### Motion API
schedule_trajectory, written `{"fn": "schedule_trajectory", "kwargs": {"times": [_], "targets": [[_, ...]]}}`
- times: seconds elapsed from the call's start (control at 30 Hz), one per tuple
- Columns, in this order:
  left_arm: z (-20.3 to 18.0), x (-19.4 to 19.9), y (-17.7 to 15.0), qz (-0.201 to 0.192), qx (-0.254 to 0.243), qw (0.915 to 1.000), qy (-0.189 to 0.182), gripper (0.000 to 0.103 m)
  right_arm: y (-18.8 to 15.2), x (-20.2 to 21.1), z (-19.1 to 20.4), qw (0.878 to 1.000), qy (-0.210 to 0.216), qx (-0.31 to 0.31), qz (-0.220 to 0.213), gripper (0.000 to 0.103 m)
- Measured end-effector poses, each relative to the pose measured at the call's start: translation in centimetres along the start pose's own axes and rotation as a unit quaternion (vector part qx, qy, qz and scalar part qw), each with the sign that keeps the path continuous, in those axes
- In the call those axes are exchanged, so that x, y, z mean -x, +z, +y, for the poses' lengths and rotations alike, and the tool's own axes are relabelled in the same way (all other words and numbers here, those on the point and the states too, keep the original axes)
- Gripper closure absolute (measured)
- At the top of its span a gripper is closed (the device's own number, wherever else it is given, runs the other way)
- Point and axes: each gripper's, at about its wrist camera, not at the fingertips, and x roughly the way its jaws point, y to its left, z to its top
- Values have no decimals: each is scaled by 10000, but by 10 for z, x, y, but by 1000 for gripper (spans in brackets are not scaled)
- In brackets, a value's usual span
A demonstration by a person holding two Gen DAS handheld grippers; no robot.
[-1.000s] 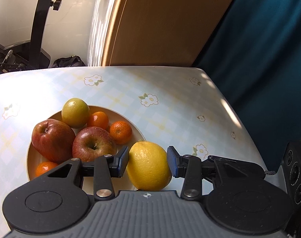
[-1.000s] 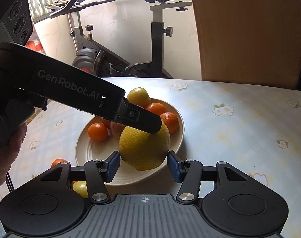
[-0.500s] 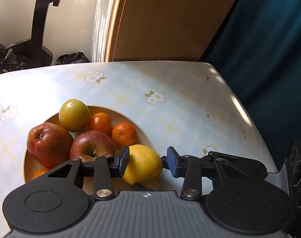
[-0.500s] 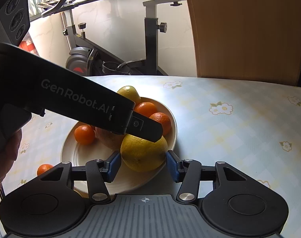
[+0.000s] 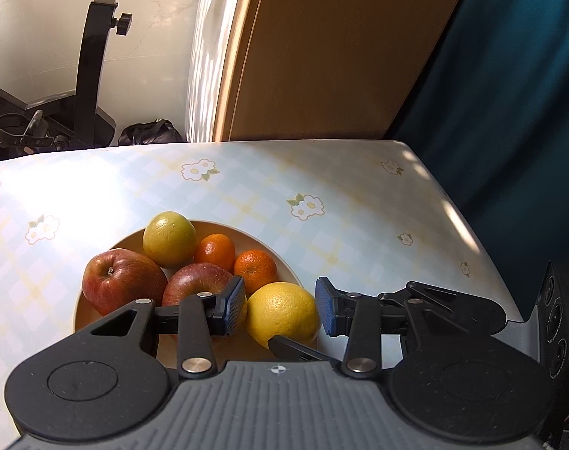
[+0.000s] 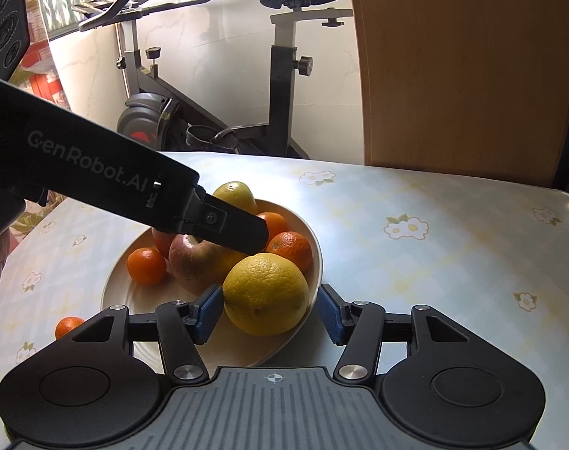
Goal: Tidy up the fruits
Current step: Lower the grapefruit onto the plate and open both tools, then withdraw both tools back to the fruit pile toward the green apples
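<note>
Partly hidden red apple (image 6: 194, 262); right hand-held gripper (image 6: 271, 309) opening around lemon (image 6: 265, 294); left released.

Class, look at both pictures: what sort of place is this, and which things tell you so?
Probably a room in someone's home. A table with a flowered cloth bears a bowl of fruit, an exercise bike stands by the wall, and a window is behind it.
</note>
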Motion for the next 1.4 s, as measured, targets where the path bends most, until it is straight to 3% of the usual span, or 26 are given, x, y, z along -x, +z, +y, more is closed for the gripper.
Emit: {"fn": "schedule_trajectory", "kwargs": {"times": [0.33,0.7,1.17,1.4], "targets": [[10,39,-9,-368,-9,9991,195,60,-5,21,15,9999,70,-43,-137,53],[43,94,-31,-824,8,9934,799,60,-24,49,36,9995,65,-30,-310,53],[101,150,-63,-1295,320,9757,1738,60,-60,60,40,9990,-38,-345,-288,59],[103,154,-74,-1377,382,9730,1810,60,-69,62,42,9988,-22,-415,-244,61]]}}
